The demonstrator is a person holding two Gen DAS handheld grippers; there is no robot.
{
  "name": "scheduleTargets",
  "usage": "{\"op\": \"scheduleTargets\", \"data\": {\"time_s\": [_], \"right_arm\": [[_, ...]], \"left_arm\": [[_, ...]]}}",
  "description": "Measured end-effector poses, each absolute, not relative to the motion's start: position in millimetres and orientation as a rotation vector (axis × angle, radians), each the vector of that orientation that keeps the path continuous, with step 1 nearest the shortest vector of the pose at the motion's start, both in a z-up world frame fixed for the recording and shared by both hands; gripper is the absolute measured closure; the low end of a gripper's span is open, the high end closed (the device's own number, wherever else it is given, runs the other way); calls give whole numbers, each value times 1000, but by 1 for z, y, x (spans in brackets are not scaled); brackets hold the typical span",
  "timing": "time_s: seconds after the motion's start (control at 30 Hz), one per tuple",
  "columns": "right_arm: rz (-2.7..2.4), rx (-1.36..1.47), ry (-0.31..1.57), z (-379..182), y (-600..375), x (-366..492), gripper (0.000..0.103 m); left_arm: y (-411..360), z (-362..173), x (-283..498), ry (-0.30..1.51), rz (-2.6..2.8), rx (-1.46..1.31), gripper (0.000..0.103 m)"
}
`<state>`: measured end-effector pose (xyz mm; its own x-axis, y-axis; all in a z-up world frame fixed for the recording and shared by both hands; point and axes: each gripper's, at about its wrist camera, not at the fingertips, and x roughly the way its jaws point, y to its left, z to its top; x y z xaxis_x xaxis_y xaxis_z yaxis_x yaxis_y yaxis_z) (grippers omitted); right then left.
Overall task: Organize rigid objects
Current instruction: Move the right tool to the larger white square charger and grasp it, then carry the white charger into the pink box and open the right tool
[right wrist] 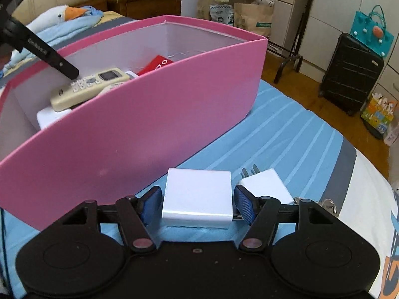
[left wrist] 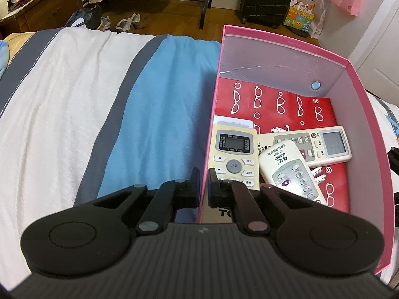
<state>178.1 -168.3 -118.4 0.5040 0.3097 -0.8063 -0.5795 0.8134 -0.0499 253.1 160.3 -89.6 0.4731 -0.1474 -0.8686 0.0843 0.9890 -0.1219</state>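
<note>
A pink box (left wrist: 359,114) stands on the bed and holds three cream remote controls (left wrist: 233,154) on a red booklet (left wrist: 276,104). My left gripper (left wrist: 203,186) is shut on the box's near left wall, one finger outside and one inside. In the right wrist view the pink box (right wrist: 154,119) fills the left half. My right gripper (right wrist: 197,204) is open around a white square charger block (right wrist: 198,195) lying on the blue sheet; the pads stand a little off its sides. A second white plug adapter (right wrist: 266,182) lies just right of it.
Keys (right wrist: 326,205) lie by the right finger. The bed has blue, white and grey striped bedding (left wrist: 99,99). A goose plush (right wrist: 54,15) lies beyond the box. A black suitcase (right wrist: 349,72), paper bags and a metal rack stand on the wooden floor.
</note>
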Motion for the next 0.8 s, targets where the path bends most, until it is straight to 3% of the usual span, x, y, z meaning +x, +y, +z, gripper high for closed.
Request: {"op": "scheduleTargets", "data": {"time_s": [0.1, 0.33, 0.53, 0.8], "right_arm": [[525, -298, 903, -118, -170, 177, 42], [510, -291, 1040, -111, -164, 163, 41], [469, -256, 1028, -120, -161, 167, 42], [434, -158, 906, -74, -179, 140, 42]], "left_arm": [[160, -90, 253, 1069, -142, -61, 98], [160, -88, 253, 1065, -136, -51, 97], [162, -89, 253, 1067, -138, -68, 98], [162, -90, 254, 1068, -126, -83, 97]]}}
